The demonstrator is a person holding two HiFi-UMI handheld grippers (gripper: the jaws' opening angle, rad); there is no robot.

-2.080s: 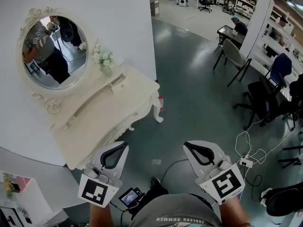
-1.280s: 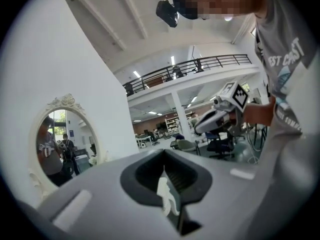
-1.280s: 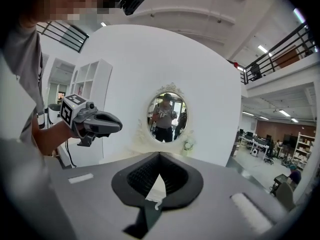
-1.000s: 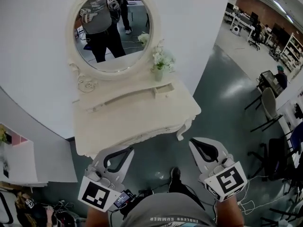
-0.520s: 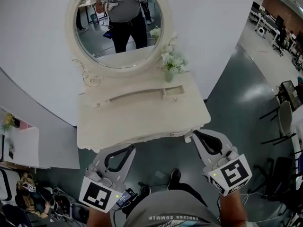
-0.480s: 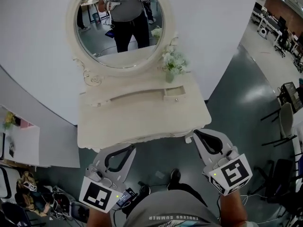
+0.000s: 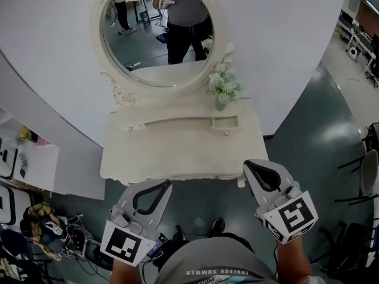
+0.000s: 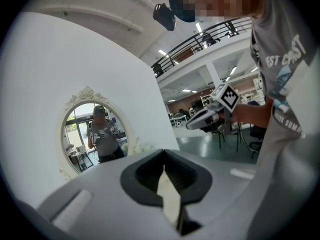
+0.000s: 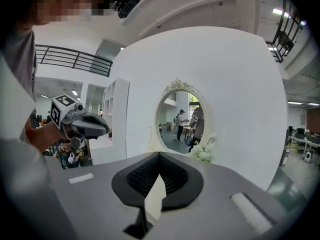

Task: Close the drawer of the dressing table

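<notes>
A curved white wall (image 7: 53, 58) fills the back of the scene, and the cream dressing table (image 7: 177, 155) stands against it on a dark grey-green floor (image 7: 308, 141). Above the table sits an oval mirror (image 7: 157, 34) in a scrolled frame, and in its glass you can see the person (image 7: 186, 13) who holds the tools. That person stands just in front of the table with both grippers out ahead, over the floor and short of the table's front edge. The left gripper (image 7: 166, 184) has its tip just below the middle of that edge, and its two jaws are pressed together at the tips with nothing held between them. The right gripper (image 7: 249, 165) sits near the table's front right corner, not touching it, and its jaws are likewise brought together and empty. A small vase of pale flowers (image 7: 224, 84) stands at the right end of the low shelf that runs along the back of the tabletop, right under the mirror's rim. Just in front of the flowers is the little drawer (image 7: 225, 123), a small box with a knob that juts forward from the shelf front onto the tabletop, well apart from both grippers.
</notes>
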